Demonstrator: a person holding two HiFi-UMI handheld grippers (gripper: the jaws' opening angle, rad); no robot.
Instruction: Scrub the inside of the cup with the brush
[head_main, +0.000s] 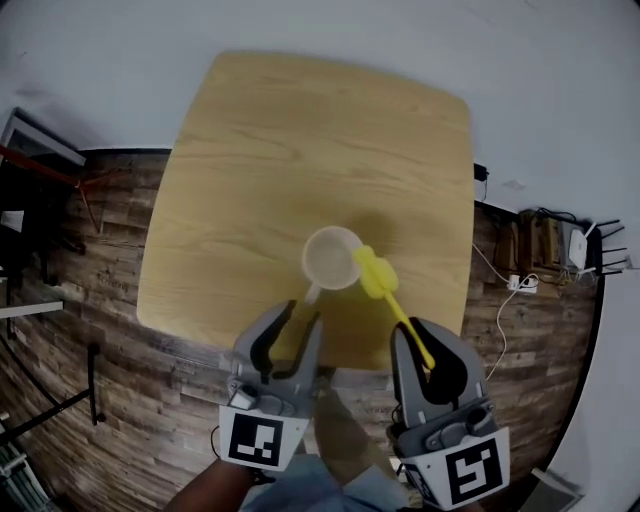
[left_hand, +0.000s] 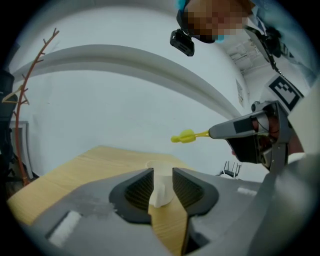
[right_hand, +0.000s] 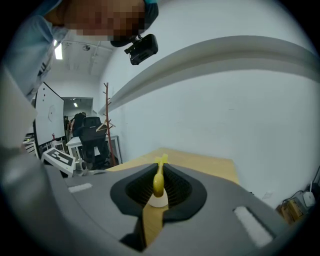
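A white cup (head_main: 332, 258) stands upright near the front of the wooden table (head_main: 280, 130), its handle towards me. My left gripper (head_main: 303, 318) is open, and the cup's handle (left_hand: 161, 192) shows in the gap between its jaws without the pads pressing on it. My right gripper (head_main: 418, 335) is shut on the yellow brush (head_main: 378, 275), whose head hangs over the cup's right rim. In the right gripper view the brush's handle (right_hand: 158, 182) is pinched between the pads, with the cup (right_hand: 159, 201) beyond it. From the left gripper view the brush (left_hand: 184, 136) hovers above the cup.
The table's front edge (head_main: 250, 335) lies just under both grippers. Cables and a power strip (head_main: 520, 283) lie on the wood floor at the right. A bare coat stand (left_hand: 25, 100) and an office chair (right_hand: 92, 137) stand off to the left.
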